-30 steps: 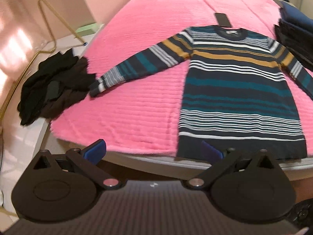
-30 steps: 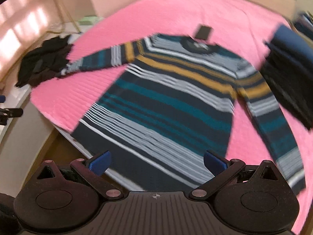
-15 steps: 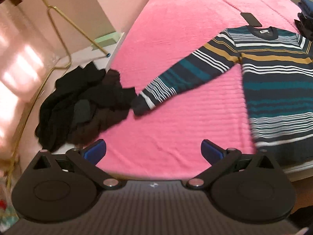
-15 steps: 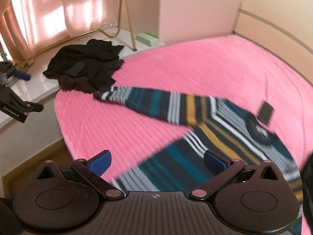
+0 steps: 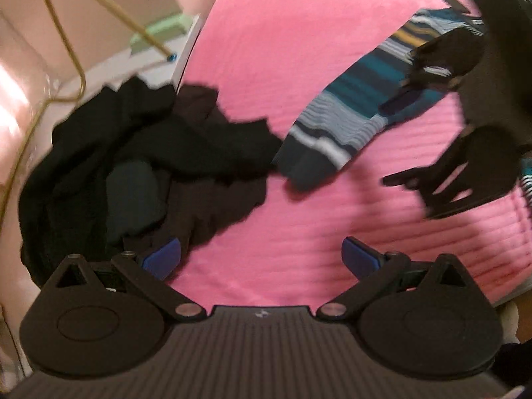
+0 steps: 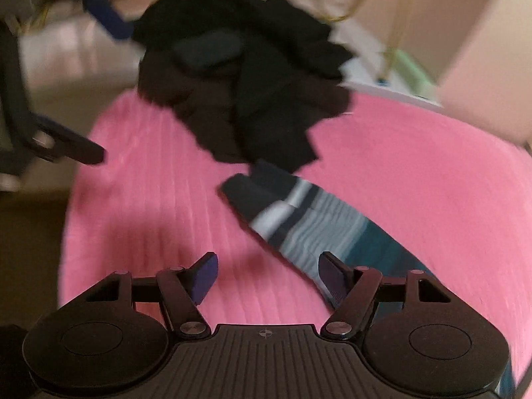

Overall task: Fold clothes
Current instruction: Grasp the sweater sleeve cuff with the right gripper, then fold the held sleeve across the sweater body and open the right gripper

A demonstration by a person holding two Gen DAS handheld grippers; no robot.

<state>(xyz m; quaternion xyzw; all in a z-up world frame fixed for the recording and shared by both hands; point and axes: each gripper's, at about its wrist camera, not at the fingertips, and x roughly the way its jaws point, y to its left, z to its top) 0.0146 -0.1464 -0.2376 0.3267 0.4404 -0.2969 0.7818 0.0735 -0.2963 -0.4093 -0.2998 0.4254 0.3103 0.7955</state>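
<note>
A pink bed carries the striped sweater's sleeve, cuff near the corner beside dark clothes. Soft, limp knit; best pinched at the cuff. Both the left gripper and right gripper gape, empty.

My left wrist camera sits behind my left hand-held gripper, low over the pink bed near its edge, facing along the striped sleeve toward the wall. My right wrist camera rides behind my right hand-held gripper, close above the same corner, facing the bed's edge and the floor beyond. Both views share the sleeve's cuff, the dark clothes pile and each other's gripper, seen blurred.
</note>
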